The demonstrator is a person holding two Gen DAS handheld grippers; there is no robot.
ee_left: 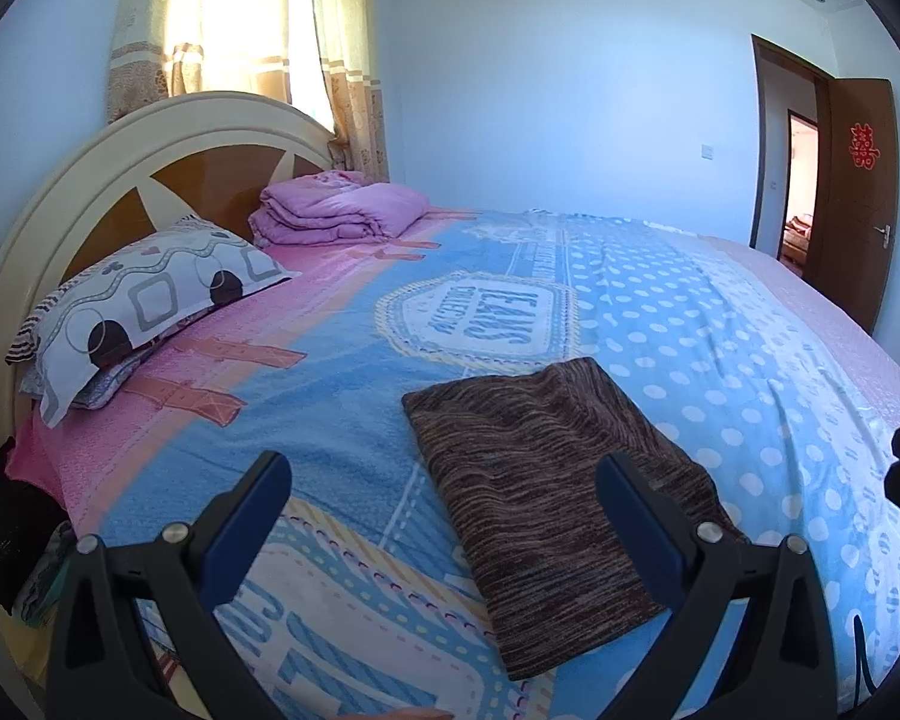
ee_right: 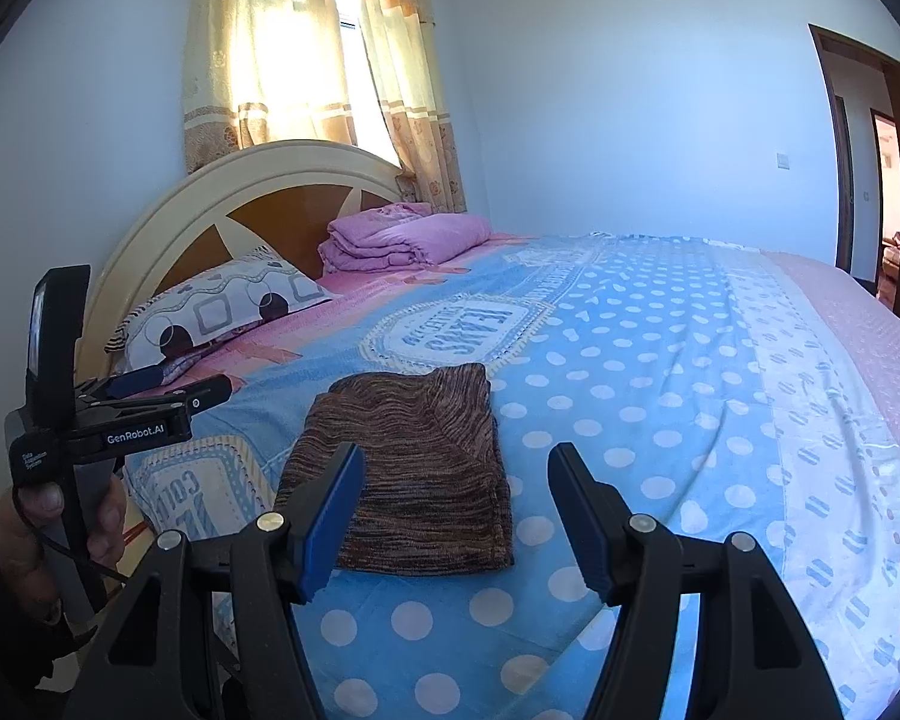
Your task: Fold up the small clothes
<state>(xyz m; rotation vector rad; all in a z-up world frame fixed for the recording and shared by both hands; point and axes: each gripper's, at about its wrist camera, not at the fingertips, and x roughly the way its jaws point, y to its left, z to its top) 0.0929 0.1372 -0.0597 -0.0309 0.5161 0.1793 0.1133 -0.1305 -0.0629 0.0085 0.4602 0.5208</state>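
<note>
The brown-striped knit garment (ee_right: 414, 474) lies flat on the bed (ee_right: 660, 396), on the blue polka-dot blanket (ee_right: 630, 360), already a compact rectangle with layered edges along its near and right sides; judged folded, or nearly so. It sits near the bed's front edge, probably so both tools can reach it without stretching. Right gripper (ee_right: 456, 516) hovers just short of the garment, jaws spread with nothing between them; its left pad overlaps the garment's near-left corner in the right wrist view, but contact cannot be confirmed. Left gripper (ee_left: 444, 510) likewise has its jaws spread and empty, the garment lying under and ahead of its right finger. In the right wrist view the left gripper appears off to the left, held up by the person's hand (ee_right: 60, 516), clear of the cloth. Both tools point shallowly downward, a stance that suits coming in at a fabric edge. Pillow (ee_right: 222, 306) and folded pink quilt (ee_right: 402, 237) rest by the headboard (ee_right: 210, 204), well apart from the work area. Next move, in my judgement: one more fold or a final smoothing.
</note>
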